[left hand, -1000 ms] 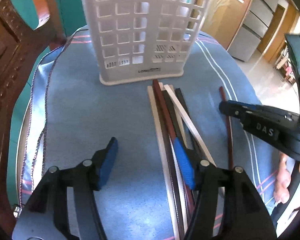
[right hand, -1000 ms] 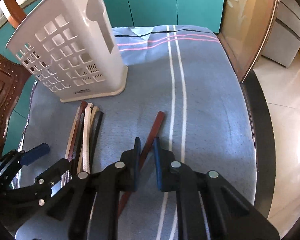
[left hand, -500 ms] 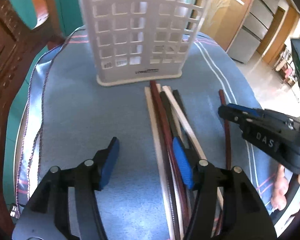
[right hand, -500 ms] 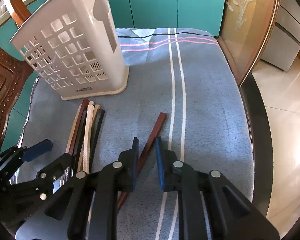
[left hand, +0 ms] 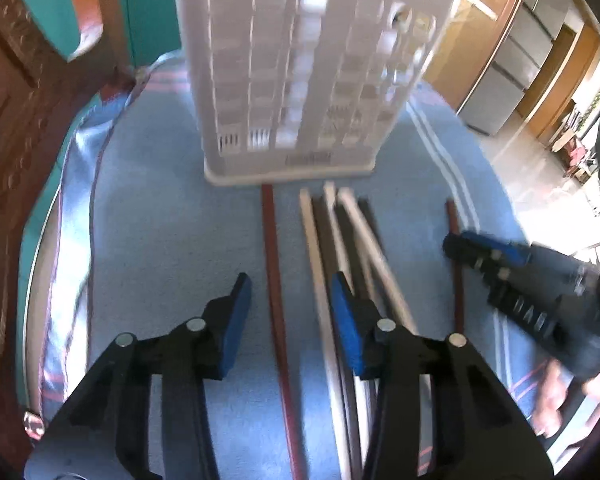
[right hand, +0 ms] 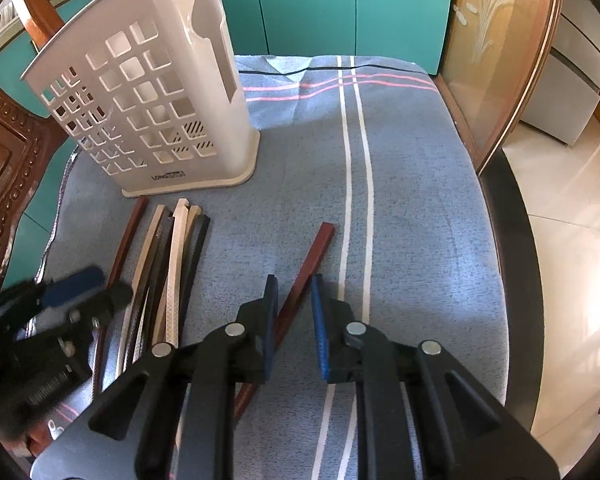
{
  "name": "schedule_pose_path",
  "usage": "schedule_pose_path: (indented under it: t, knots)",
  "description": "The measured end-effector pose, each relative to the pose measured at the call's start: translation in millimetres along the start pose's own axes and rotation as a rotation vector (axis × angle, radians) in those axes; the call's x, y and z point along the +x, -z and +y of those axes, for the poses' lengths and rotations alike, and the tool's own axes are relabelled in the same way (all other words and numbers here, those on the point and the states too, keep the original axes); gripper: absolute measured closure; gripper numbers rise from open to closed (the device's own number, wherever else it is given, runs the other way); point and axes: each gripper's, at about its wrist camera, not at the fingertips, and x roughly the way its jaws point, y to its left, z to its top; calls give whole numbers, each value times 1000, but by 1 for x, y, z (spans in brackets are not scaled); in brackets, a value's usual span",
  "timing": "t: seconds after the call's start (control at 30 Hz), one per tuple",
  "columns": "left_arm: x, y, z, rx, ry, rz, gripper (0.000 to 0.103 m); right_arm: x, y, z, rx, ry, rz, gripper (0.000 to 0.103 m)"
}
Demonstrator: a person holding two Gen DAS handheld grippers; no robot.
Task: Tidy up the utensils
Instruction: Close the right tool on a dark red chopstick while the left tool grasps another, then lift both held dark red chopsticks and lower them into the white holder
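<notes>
The left gripper [left hand: 290, 300] has just been closing, and one red-brown chopstick [left hand: 274, 280] now lies between its jaws, apart from the bundle [left hand: 340, 248] of pale and dark chopsticks just to the right; the blue pads do not press on it yet, there is a gap on both sides. The right gripper [right hand: 294, 308] is almost shut around a second red-brown stick [right hand: 306, 268] that lies alone beside the white stripes of the cloth [right hand: 420, 200]. Its jaws stand very near this stick, but I cannot say for sure that the pads really pinch it, because the stick passes under them. Both sticks rest flat on the blue cloth, and the white holder [right hand: 148, 112] stands upright just behind their far ends. The far end of the left stick seems to touch the foot of the holder [left hand: 292, 168], though this view is blurred. The danger from here, I think, is in the lifting. A thin stick flat on soft cloth can slip out or roll when the pads close, or the pads catch the cloth together with it. The right pad of the left gripper is very close to the bundle and may drag a pale stick along. If a stick is pushed forward, it can shove the light holder.
</notes>
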Motion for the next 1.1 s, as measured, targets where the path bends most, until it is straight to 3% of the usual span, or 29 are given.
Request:
schedule_pose_path:
  t: [0.1,0.2,0.3,0.47,0.57,0.6,0.63,0.77,1.1]
  knots:
    - [4,-2,0,15,-68,2,60,-1,0,0,-3,19,-6,86]
    - [21,-4,-5,39,-94,58,61,2,1,5,-25,47,-1,86]
    - [25,-9,-13,82,-135,56,61,5,2,14,-63,93,1,86]
    - [36,-26,-16,83,-127,63,61,13,-2,29,-131,169,-5,86]
    - [35,-29,-16,80,-115,61,80,17,-7,38,-165,165,0,88]
    - [34,-28,-15,86,-109,60,92,17,-8,40,-168,157,0,89]
    - [34,-28,-16,93,-101,60,94,17,-8,41,-164,133,0,90]
    - [18,-30,-18,84,-55,16,96,10,-9,39,-138,27,-4,96]
    - [-76,-31,-17,35,43,-220,96,-74,-16,12,-67,-190,-173,96]
